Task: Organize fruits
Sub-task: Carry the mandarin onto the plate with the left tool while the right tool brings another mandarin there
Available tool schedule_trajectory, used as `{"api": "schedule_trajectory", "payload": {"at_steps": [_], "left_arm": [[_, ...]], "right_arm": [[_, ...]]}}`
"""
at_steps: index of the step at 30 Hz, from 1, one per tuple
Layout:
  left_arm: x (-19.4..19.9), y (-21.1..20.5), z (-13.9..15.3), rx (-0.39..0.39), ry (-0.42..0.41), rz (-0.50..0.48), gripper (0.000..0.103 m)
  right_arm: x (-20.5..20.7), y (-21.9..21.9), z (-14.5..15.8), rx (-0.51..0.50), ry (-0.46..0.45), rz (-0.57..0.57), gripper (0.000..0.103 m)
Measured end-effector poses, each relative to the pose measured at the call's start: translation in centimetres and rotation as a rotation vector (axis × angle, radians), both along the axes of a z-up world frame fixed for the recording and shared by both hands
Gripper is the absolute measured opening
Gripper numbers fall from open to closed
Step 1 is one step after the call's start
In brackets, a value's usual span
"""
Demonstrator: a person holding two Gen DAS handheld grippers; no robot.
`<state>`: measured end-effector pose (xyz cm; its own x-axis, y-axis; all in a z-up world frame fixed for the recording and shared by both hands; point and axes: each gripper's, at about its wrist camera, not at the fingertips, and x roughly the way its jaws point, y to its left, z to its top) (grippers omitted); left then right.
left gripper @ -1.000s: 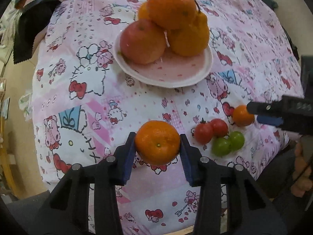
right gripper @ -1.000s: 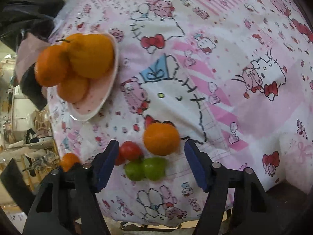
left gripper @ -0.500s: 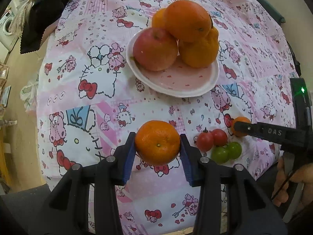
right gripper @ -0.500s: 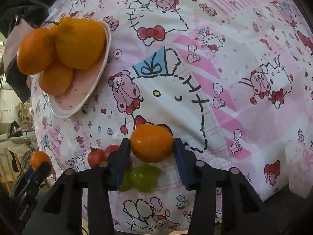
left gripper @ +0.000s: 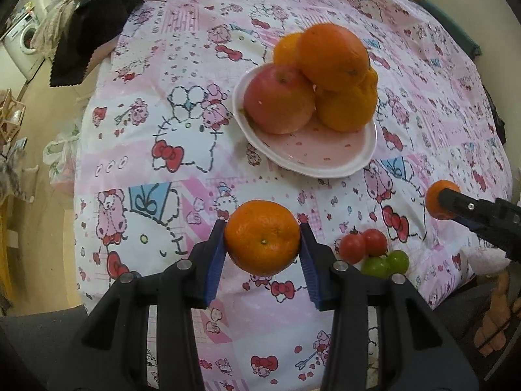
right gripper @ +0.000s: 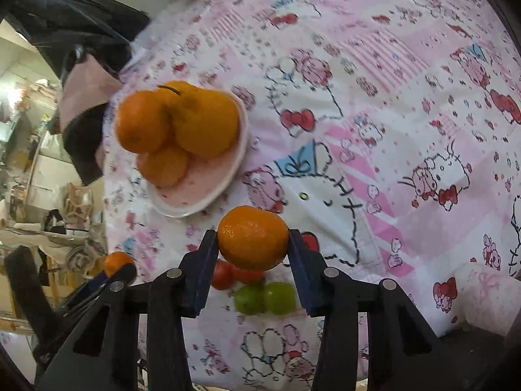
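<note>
Between the blue pads of the left gripper (left gripper: pixel 262 243) sits a round orange mandarin (left gripper: pixel 262 238), clamped on both sides and held above the bench. The right gripper (right gripper: pixel 252 241) has just been closing and now pinches a second, smaller orange mandarin (right gripper: pixel 252 237) in the same way. Just beyond and below the right gripper lie two red cherry tomatoes (right gripper: pixel 228 275) and two green grapes (right gripper: pixel 265 297), touching one another on the pink cartoon-cat tablecloth (right gripper: pixel 374 104); from the left gripper they lie just to its right. Farther ahead of both grippers stands a shallow white-rimmed pink plate (left gripper: pixel 329 166) heaped with fruit. The left wrist view shows a reddish apple (left gripper: pixel 278 101) at the near side of that heap; the right wrist view shows only the large oranges (right gripper: pixel 195 120), the apple hidden behind them. Each view catches the other gripper at its edge. Beyond the bench's far left corner, a black cloth (left gripper: pixel 86 36) drapes over something and a white washing machine (left gripper: pixel 24 37) stands in the room.
</note>
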<state>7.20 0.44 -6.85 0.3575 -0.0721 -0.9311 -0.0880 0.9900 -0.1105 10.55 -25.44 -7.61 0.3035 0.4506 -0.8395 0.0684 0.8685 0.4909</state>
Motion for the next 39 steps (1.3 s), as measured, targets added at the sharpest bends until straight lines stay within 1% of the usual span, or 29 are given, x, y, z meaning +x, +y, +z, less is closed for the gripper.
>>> {"api": "schedule_trajectory", "payload": {"at_steps": [8, 14, 19, 22, 25, 28, 32, 34, 39], "left_arm": [[-0.1, 0.8, 1.3, -0.006, -0.075, 0.029, 0.039], [0.4, 0.4, 1.3, 0.001, -0.085, 0.014, 0.039], [1.3, -0.2, 1.2, 0.01, -0.094, -0.015, 0.039], [2.1, -0.7, 0.6, 0.015, -0.079, -0.036, 0.039], [3.2, -0.8, 0.3, -0.011, -0.061, -0.045, 0.039], [4.4, -0.7, 0.0, -0.021, -0.075, -0.045, 0.039], [5.5, -1.1, -1.3, -0.035, -0.08, -0.068, 0.039], [6.0, -1.6, -1.9, -0.03, -0.074, -0.086, 0.039], [7.6, -2.5, -2.7, -0.056, -0.071, -0.113, 0.039]], "right_arm": [[0.6, 1.0, 1.2, 0.07, -0.043, 0.007, 0.045], [1.4, 2.7, 2.2, 0.078, -0.087, 0.063, 0.045], [2.4, 3.1, 2.1, 0.072, -0.09, 0.081, 0.045], [3.2, 3.3, 1.9, 0.065, -0.082, 0.091, 0.045], [4.1, 3.6, 1.5, 0.044, -0.083, 0.104, 0.045], [5.0, 3.9, 0.7, 0.026, -0.072, 0.114, 0.045], [5.8, 5.5, -0.8, -0.053, -0.051, 0.157, 0.045], [6.1, 6.3, -1.6, -0.05, -0.036, 0.173, 0.045], [7.1, 7.4, -2.5, -0.013, -0.026, 0.194, 0.046]]}}
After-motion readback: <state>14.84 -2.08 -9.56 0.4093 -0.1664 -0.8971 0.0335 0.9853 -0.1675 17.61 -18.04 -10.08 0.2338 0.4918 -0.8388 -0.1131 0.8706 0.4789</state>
